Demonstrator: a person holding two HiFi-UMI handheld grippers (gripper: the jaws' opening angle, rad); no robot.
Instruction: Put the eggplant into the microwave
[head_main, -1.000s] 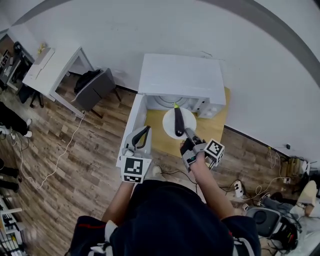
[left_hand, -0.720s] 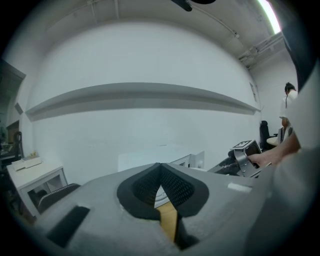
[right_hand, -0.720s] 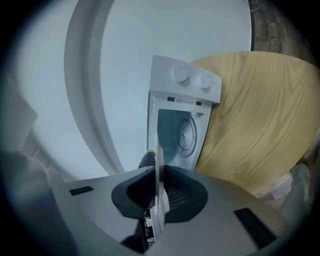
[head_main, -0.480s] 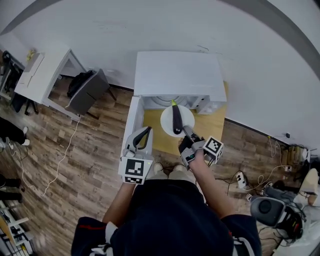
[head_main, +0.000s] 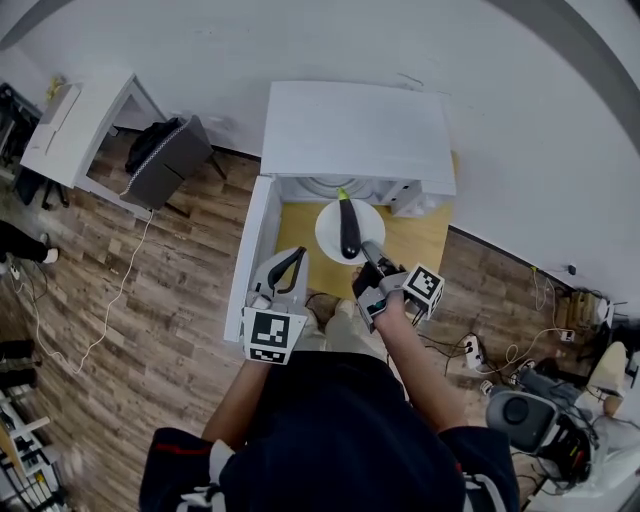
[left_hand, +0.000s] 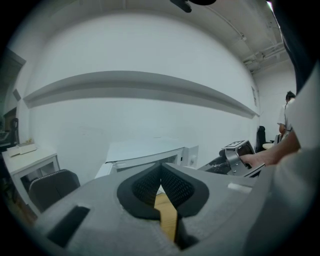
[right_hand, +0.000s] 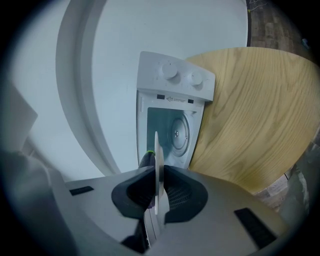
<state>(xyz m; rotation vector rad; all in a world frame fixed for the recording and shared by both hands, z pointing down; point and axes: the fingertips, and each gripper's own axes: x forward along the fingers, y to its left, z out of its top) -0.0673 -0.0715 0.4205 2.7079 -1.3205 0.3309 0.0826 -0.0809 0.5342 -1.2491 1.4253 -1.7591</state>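
A dark eggplant (head_main: 348, 228) with a green stem lies on a white plate (head_main: 330, 235). My right gripper (head_main: 367, 253) is shut on the plate's near rim and holds it over the wooden table (head_main: 300, 245), just in front of the white microwave (head_main: 360, 130). The microwave's door (head_main: 248, 255) stands open to the left. In the right gripper view the plate (right_hand: 157, 165) shows edge-on between the pads, the eggplant (right_hand: 146, 159) on its left, and the microwave's cavity (right_hand: 172, 132) straight ahead. My left gripper (head_main: 293, 260) hovers by the door, shut and empty, its pads (left_hand: 150, 182) meeting at the tips.
A dark chair (head_main: 165, 170) and a white desk (head_main: 70, 130) stand at the left on the wooden floor. Cables and power strips (head_main: 470, 352) lie on the floor at the right. A white wall runs behind the microwave.
Both grippers have sunk slightly, the right one still carrying the plate with the eggplant in front of the microwave. The head view has shifted a little.
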